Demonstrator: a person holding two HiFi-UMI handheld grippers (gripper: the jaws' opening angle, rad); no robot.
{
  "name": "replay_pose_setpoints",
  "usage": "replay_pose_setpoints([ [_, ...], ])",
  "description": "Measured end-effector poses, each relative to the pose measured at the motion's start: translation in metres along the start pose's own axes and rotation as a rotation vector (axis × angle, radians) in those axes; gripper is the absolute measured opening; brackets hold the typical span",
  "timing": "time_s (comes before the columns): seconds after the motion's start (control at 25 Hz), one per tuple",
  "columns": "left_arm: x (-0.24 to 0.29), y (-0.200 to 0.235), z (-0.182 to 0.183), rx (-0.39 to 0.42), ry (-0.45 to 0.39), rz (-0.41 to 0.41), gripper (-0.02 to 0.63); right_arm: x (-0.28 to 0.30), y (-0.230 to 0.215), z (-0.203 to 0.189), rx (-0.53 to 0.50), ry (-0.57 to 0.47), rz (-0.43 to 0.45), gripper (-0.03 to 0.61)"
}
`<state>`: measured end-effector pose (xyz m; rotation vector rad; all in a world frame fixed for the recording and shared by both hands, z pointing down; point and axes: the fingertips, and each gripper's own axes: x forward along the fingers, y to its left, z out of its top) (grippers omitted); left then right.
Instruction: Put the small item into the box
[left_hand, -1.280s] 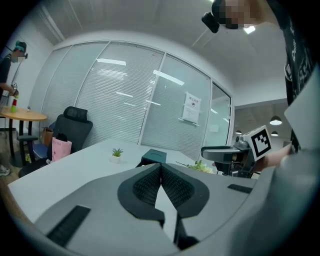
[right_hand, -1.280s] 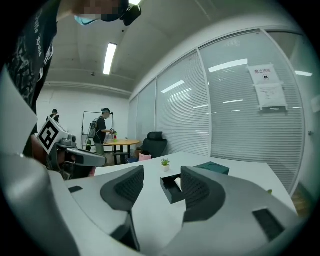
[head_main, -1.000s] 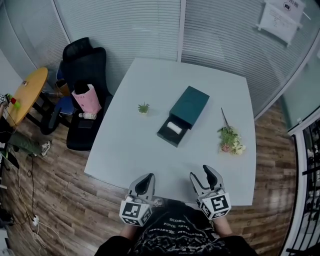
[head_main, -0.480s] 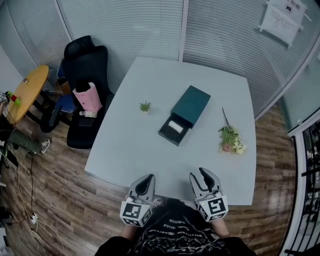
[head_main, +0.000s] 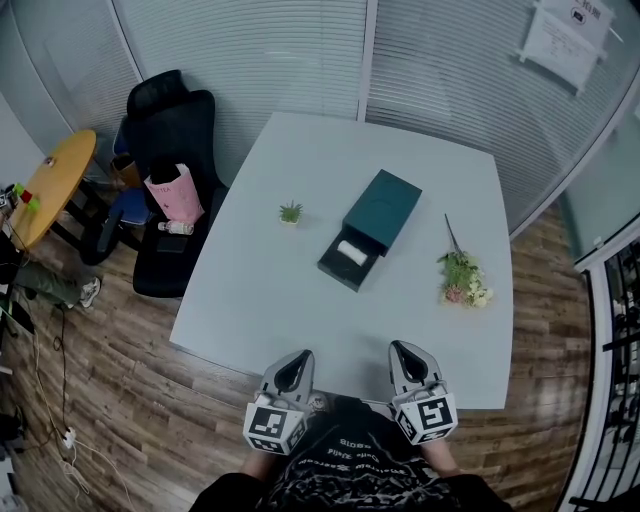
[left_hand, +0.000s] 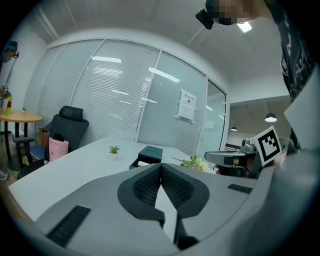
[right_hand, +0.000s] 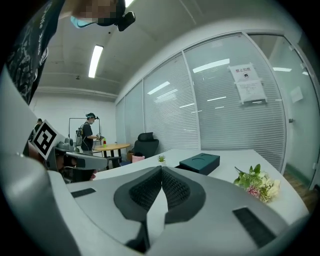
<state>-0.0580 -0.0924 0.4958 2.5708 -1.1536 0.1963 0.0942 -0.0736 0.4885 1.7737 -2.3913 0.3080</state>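
Jaws clenched empty on your left gripper (left_hand: 160, 165) and right gripper (right_hand: 161, 168), the right's having just closed on nothing; small potted plant (head_main: 290, 213), likely your item, stands on the counter (head_main: 260, 300) left of the open box (head_main: 381, 208): probably light and tippy, so pinch the pot, not the leaves.

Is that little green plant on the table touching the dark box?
Apart. The head view shows a clear strip of bare white table between the little plant and the dark box.
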Motion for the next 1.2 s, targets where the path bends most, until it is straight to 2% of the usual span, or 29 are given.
replay_pose_setpoints([
  [0.84, 0.002, -0.005, -0.007, 0.014, 0.027, -0.016, 0.018, 0.002, 0.001, -0.013, -0.044, 0.065, -0.006, 0.008],
  [1.2, 0.008, -0.012, -0.006, 0.08, 0.025, -0.032, 0.018, 0.004, -0.006, -0.007, -0.056, 0.048, -0.022, 0.008],
])
